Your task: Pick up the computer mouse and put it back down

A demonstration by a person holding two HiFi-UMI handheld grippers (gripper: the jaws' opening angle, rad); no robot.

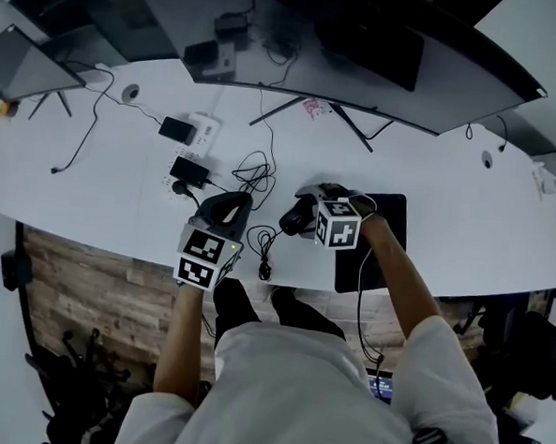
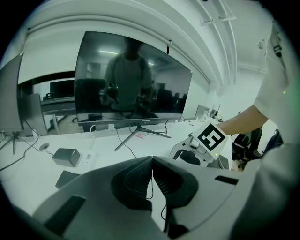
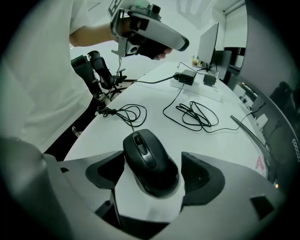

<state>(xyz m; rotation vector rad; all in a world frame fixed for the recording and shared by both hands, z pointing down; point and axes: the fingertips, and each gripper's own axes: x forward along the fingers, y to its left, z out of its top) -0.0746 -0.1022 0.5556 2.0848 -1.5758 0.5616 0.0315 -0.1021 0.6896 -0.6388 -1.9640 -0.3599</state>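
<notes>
The right gripper (image 3: 155, 174) points steeply down at the white worktop (image 3: 150, 93), its fingers (image 3: 202, 177) spread wide apart. The black, rounded plastic computer mouse (image 3: 149, 157) lies on the worktop between them, closer to the left finger, with a clear gap to the right one. Loose black cables (image 3: 197, 115) lie beyond the fingertips. The left gripper (image 2: 152, 161) holds its fingers (image 2: 133, 180) together on nothing.

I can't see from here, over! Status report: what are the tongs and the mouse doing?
Left tongs shut, empty. Right tongs open, straddling mouse on desk. Cables nearby, none blocking.
</notes>
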